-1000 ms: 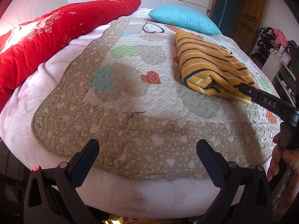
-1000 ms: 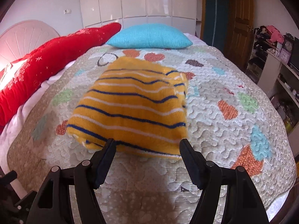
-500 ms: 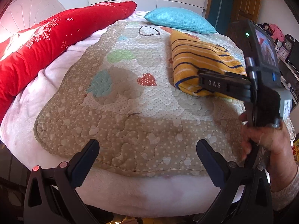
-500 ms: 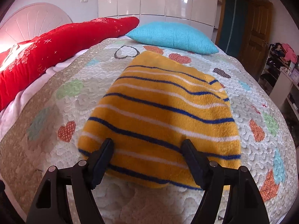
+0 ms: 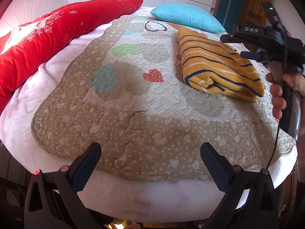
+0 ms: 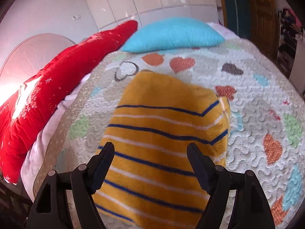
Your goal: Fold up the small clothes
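Note:
A folded yellow garment with blue and white stripes lies on the quilt, right of centre in the left wrist view. My right gripper, held by a hand, hovers just over the garment's far right part. In the right wrist view that gripper stands wide open above the garment, which fills the gap between the fingers without touching them. At the near edge of the bed my left gripper is open and holds nothing, well short of the garment.
The heart-patterned quilt covers a bed with a pale pink blanket under it. A long red pillow lies along the left side and a turquoise pillow at the head. Shelves and a wooden door stand at the right.
My right gripper has swung forward and up over the garment, so the garment now lies beneath its fingers. The left gripper has stayed put.

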`<state>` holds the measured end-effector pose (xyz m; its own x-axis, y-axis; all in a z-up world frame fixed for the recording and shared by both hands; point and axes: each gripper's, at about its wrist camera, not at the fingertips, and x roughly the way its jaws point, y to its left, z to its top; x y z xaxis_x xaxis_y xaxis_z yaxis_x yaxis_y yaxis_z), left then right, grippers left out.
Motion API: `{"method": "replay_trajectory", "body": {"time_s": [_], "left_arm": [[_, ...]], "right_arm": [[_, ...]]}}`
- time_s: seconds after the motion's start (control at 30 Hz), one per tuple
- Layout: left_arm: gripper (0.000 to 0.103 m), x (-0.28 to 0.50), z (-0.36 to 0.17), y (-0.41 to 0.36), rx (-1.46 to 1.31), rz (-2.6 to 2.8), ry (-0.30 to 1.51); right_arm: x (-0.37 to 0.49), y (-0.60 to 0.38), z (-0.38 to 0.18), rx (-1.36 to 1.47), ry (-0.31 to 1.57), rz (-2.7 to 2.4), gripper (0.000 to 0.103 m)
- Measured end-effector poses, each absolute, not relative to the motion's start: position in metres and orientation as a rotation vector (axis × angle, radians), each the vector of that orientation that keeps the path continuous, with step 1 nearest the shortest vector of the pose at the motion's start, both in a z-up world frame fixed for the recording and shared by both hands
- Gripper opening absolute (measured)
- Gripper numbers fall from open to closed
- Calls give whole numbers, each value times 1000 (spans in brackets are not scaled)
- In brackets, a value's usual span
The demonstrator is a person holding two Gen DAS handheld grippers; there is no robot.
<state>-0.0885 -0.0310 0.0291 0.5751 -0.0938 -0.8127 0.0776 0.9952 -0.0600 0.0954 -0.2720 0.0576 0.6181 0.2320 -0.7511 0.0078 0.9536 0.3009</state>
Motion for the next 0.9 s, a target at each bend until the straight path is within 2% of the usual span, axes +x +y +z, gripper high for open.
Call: {"method": "replay_trajectory", "body": {"time_s": [0.1,0.27,0.37,0.53,0.9], "left_arm": [[103,-92,33,-32,-11,-100,940],[103,-92,31,-33,-9,-107,939],[103,-91,27,-36,-10,-114,953],[103,-93,28,-43,10,-127,944],[103,-98,25,-70,30,-172,975]], "right_arm": [[115,-300,36,358,937,79,80],[97,-320,47,382,907,44,79],[72,-319,56,261,894,-41,80],[15,-327,55,247,881,-55,80],[-92,-300,16,112,924,-204,82]]}}
